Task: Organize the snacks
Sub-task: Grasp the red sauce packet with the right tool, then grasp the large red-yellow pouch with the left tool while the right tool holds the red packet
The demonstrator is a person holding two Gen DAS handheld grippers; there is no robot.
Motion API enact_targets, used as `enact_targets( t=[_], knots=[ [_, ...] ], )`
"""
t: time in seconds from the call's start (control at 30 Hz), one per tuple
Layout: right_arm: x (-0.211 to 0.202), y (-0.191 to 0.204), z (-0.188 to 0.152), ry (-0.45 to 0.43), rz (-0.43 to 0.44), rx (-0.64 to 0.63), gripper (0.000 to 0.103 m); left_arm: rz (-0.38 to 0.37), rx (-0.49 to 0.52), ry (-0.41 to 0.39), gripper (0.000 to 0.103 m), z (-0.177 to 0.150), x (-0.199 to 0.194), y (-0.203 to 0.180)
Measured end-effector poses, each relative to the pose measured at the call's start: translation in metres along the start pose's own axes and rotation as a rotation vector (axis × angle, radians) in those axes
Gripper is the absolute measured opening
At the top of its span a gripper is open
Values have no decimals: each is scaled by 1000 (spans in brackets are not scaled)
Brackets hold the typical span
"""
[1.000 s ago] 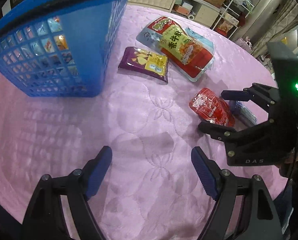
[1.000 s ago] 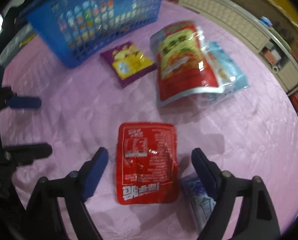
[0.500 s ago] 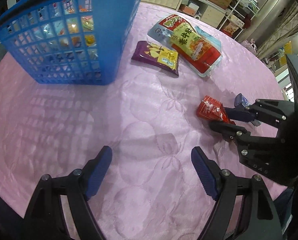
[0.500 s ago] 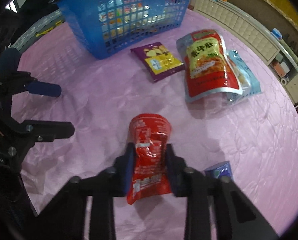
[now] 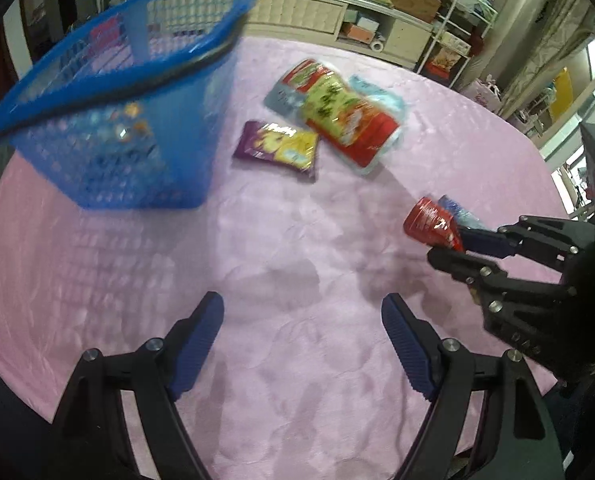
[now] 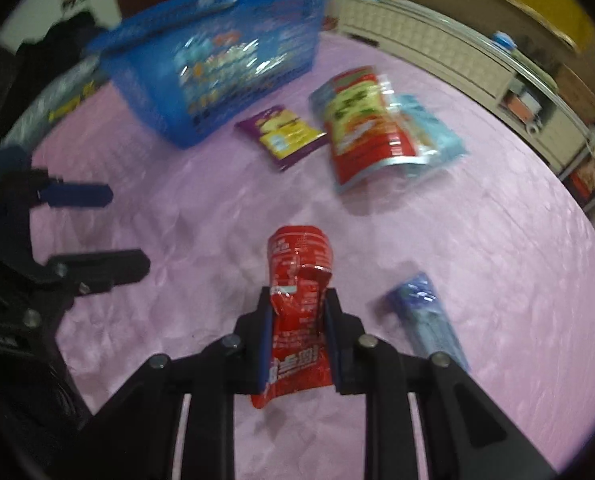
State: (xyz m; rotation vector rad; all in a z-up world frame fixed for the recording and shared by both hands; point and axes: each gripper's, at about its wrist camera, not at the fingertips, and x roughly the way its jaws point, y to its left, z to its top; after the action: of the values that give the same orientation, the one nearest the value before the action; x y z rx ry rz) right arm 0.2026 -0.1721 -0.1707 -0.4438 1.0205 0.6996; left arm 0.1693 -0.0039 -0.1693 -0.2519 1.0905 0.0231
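My right gripper (image 6: pixel 299 320) is shut on a small red snack packet (image 6: pixel 299 276) and holds it above the pink tablecloth; the packet also shows in the left wrist view (image 5: pixel 429 222). My left gripper (image 5: pixel 303 320) is open and empty over the cloth. A blue mesh basket (image 5: pixel 109 120) with snacks inside stands at the far left, and also shows in the right wrist view (image 6: pixel 217 60). A purple-yellow packet (image 5: pixel 277 148), a large red-green bag (image 5: pixel 345 120) and a light blue bag under it (image 6: pixel 429 136) lie beyond.
A small blue packet (image 6: pixel 425 316) lies on the cloth right of my right gripper. The round table is covered in pink cloth (image 5: pixel 277 248). Cabinets and shelves (image 5: pixel 377 20) stand behind the table. My left gripper shows at the left of the right wrist view (image 6: pixel 85 232).
My right gripper closed on the red packet and lifted it off the cloth. Both views have pulled back and up, so the basket sits farther away.
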Motion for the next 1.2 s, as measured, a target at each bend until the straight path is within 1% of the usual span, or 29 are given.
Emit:
enact_targets(
  t=[0.13, 0.2, 0.3, 0.37, 0.43, 0.57, 0.63, 0.8, 0.9, 1.0, 1.13, 1.2],
  knots=[
    [-19, -19, -2, -27, -50, 26, 27, -14, 22, -5, 80, 16, 0, -21],
    [-27, -32, 1, -43, -64, 60, 27, -14, 25, -3, 80, 26, 2, -31],
    [-28, -51, 6, -54, -49, 100, 27, -15, -10, 0, 80, 45, 10, -38],
    [-26, -62, 13, -53, -70, 94, 27, -29, -33, 24, 80, 56, 19, -40],
    [-24, -70, 19, -56, -84, 97, 27, -28, -50, 39, 80, 69, 28, -44],
    [-24, -85, 28, -68, -67, 134, 27, -19, -66, 64, 80, 91, 46, -49],
    [-19, -91, 34, -64, -54, 148, 27, -15, -91, 79, 80, 101, 52, -50],
    [-6, -107, 44, -50, -34, 200, 28, -4, -107, 90, 80, 126, 67, -53],
    [2, -120, 49, -47, -13, 252, 28, -14, -162, 95, 80, 142, 77, -50],
    [7, -131, 51, -43, 7, 290, 28, -11, -188, 104, 80, 152, 86, -46],
    [11, -139, 57, -45, 9, 306, 28, 18, -236, 101, 80, 160, 96, -39],
    [14, -141, 61, -44, 17, 306, 28, 15, -254, 106, 80, 161, 101, -36]
  ],
)
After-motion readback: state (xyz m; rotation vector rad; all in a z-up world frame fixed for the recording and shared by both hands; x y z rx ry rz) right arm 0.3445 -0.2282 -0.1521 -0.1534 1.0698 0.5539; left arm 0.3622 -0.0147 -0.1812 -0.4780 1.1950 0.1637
